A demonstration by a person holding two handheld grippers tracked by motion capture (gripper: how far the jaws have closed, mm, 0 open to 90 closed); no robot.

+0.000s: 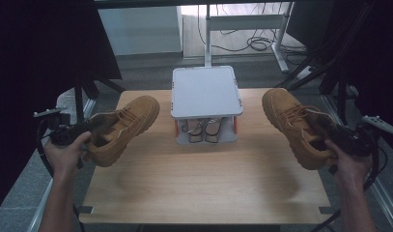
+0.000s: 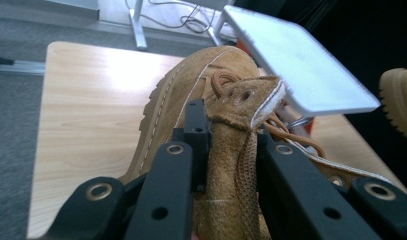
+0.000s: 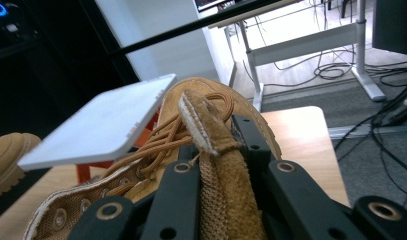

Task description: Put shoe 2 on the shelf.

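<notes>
Left to right: the left gripper (image 1: 83, 130) has its jaws closed on the tongue of the left tan boot (image 1: 124, 126), held clear above the counter (image 1: 203, 183). At centre stands a white-topped rack (image 1: 205, 92) with a pair of shoes (image 1: 202, 131) beneath. The right gripper (image 1: 331, 131) likewise clamps the tongue of the right tan boot (image 1: 294, 123), held raised over the counter's right edge.

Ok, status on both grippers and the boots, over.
Left gripper shut on left boot tongue, right gripper shut on right boot tongue. Both boots off the table. Shoe rack between them, nothing blocking.
</notes>
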